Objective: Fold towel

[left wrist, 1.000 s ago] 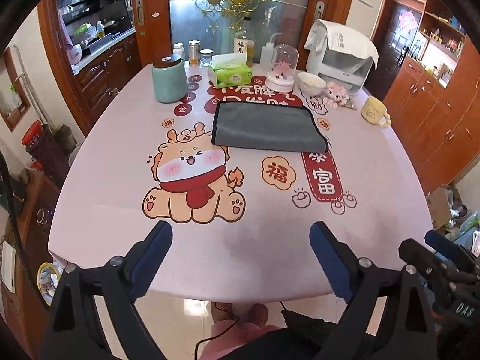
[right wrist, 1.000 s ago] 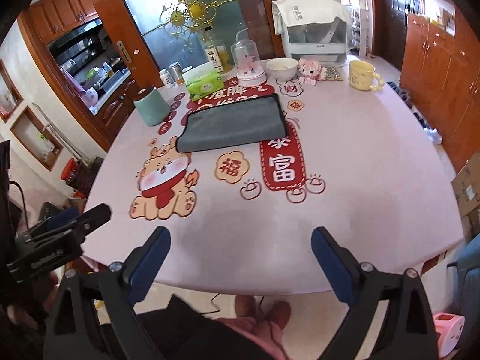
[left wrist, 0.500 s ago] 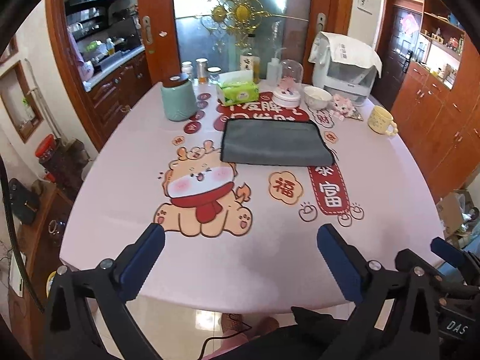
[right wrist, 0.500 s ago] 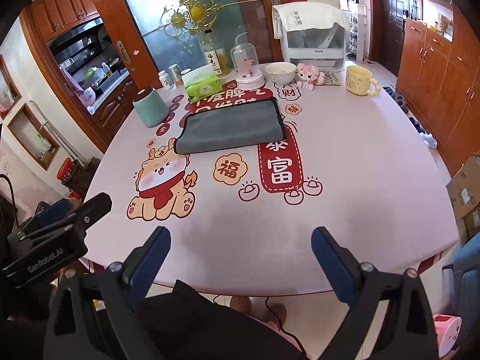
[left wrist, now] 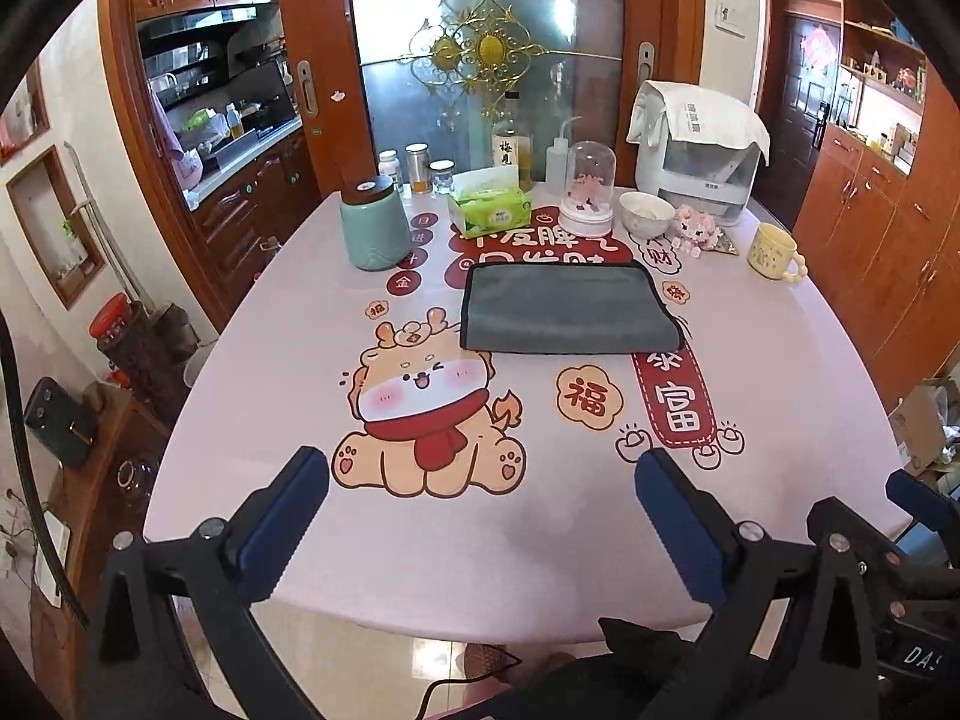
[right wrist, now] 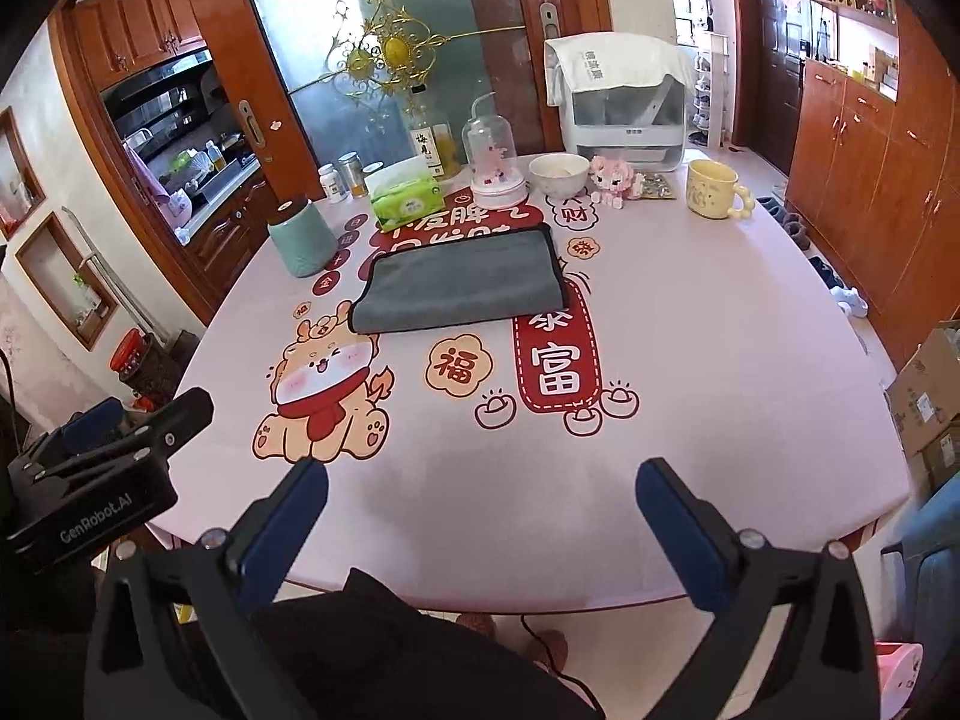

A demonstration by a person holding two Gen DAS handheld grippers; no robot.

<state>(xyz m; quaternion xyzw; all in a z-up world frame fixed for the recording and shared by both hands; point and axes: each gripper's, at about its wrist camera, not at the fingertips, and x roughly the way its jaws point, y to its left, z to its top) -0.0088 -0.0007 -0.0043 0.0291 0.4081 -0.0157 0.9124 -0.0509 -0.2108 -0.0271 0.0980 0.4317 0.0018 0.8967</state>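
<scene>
Worktop (left wrist: 780, 396) looks a bit farther off than a second ago; both views pulled back and up from the near edge. Towel (left wrist: 564, 309) lies flat, unmoved, mid-worktop, well apart from both claws. Left claw (left wrist: 480, 516) and right claw (right wrist: 480, 516) gape wide, empty. Folding not started; reach-in comes next.

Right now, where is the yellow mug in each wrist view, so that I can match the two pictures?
Left wrist view: the mug is at the upper right, near the table's far right edge.
Right wrist view: the mug is at the upper right of centre.
Shared landmark: the pink toy just left of it.
</scene>
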